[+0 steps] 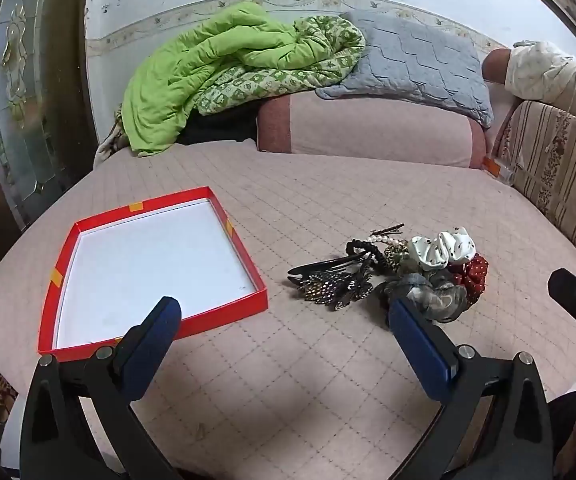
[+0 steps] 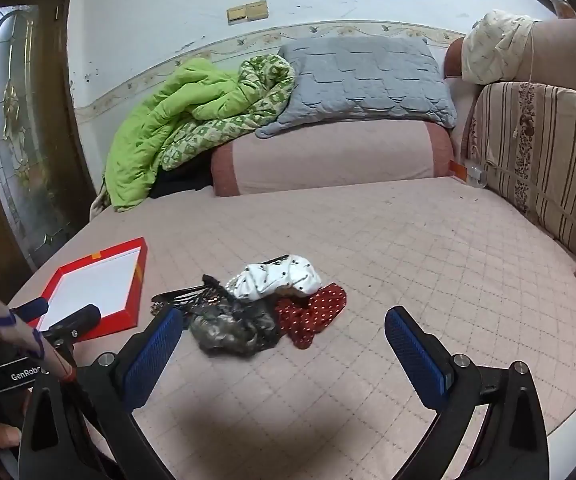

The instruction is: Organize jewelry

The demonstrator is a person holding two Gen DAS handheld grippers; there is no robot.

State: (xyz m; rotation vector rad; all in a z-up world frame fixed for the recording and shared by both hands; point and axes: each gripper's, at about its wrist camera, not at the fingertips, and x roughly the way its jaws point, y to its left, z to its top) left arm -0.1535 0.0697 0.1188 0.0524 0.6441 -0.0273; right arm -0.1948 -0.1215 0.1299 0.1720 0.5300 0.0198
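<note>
Both tongs hang above the quilted bed, spread apart and empty. The left tongs (image 1: 284, 316) sit between the red box lid (image 1: 248, 300) on their left and the pile of hair accessories on their right. The right tongs (image 2: 284, 326) face that pile: a grey scrunchie (image 2: 228, 330), a red dotted scrunchie (image 2: 313, 310), a white dotted scrunchie (image 2: 276, 278), and a black headband (image 1: 327, 266).
</note>
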